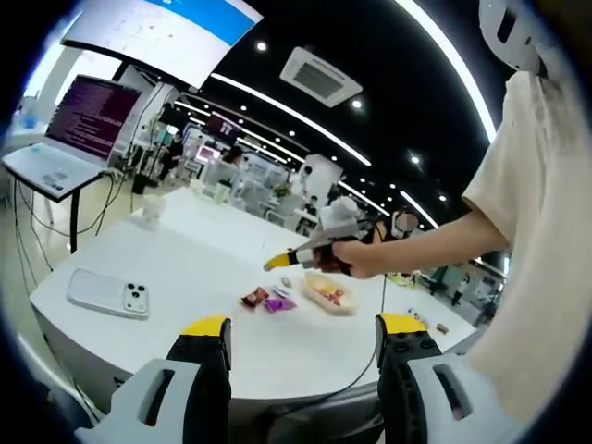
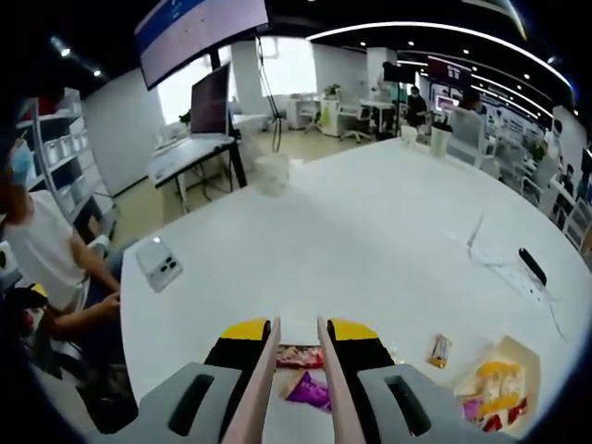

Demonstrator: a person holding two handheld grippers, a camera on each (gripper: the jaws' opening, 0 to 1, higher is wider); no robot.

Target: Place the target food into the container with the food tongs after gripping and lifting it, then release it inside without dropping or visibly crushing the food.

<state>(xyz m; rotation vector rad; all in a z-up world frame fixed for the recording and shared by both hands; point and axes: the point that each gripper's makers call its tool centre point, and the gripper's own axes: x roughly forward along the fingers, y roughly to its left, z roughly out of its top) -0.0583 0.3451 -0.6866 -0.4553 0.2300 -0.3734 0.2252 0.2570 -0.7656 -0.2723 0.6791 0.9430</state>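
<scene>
White bench (image 2: pixel 370 222) under both my grippers. My right gripper (image 2: pixel 298 344), yellow-tipped fingers (image 2: pixel 248 331) clenched on pale food tongs (image 2: pixel 264 384), tong arms running forward between them. Red snack packet (image 2: pixel 301 356) and purple packet (image 2: pixel 310 390) on bench just past tong tips. Container (image 2: pixel 504 384) off to right, wrapped snacks inside. My left gripper (image 1: pixel 302 338) released, fingers (image 1: pixel 205 326) spread apart, holding nothing, well short of packets. Phone (image 1: pixel 109 294) left of them.
</scene>
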